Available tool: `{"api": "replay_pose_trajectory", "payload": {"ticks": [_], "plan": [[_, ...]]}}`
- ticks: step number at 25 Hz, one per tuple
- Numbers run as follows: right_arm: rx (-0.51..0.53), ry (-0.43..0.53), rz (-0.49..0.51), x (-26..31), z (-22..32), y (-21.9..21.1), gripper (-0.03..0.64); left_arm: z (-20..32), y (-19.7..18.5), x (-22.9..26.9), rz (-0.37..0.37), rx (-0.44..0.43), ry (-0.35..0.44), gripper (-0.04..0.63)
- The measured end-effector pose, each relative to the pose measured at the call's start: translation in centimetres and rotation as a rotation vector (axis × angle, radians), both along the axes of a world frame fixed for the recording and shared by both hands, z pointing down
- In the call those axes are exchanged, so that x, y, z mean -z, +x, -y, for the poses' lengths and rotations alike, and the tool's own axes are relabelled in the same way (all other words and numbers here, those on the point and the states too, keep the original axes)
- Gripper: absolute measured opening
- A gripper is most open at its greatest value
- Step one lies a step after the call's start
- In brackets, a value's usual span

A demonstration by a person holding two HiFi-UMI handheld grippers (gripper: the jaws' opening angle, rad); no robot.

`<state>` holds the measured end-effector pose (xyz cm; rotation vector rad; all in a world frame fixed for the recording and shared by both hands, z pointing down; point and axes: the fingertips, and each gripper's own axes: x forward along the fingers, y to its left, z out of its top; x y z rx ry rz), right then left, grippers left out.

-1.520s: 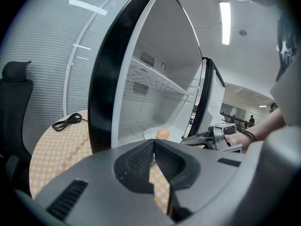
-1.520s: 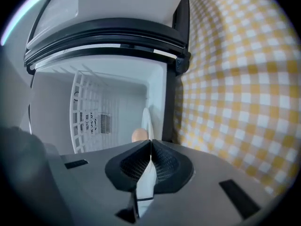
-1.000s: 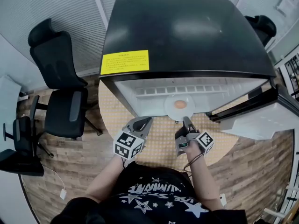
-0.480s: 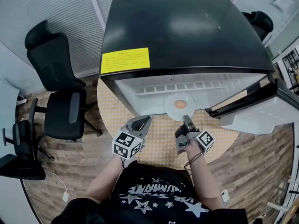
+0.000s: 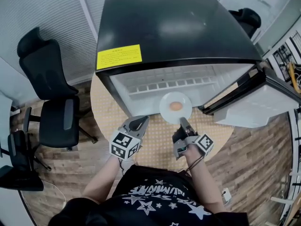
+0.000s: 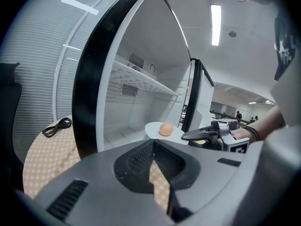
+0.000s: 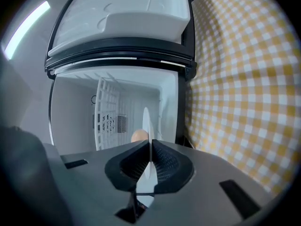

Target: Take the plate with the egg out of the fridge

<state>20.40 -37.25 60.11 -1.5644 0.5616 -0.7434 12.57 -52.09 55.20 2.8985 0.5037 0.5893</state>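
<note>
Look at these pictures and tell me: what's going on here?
A person stands at a black fridge with its door open, set on a table with a yellow checked cloth, holding a tool in each hand. The right tool is shut on the rim of the white plate, which carries the egg at the fridge's open front. The left tool is shut and empty, clear of the plate.
</note>
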Motion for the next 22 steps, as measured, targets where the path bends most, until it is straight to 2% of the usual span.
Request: {"api": "replay_pose_trajectory", "payload": {"ticks": [5, 9, 18, 22], "plan": [[0.044, 0.025, 0.022, 0.0, -1.6, 0.4, 0.032, -2.3, 0.3, 0.5, -0.008, 0.042, 0.019, 0.008], [0.121, 0.014, 0.052, -1.1, -3.1, 0.5, 0.032, -4.5, -0.1, 0.5, -0.001, 0.123, 0.027, 0.008], [0.377, 0.030, 0.044, -0.3, -6.3, 0.0, 0.032, -11.0, -1.6, 0.4, 0.016, 0.302, 0.071, 0.008], [0.509, 0.039, 0.043, 0.0, -7.3, -0.6, 0.032, -13.0, -3.4, 1.2, 0.002, 0.451, 0.088, 0.008]]}}
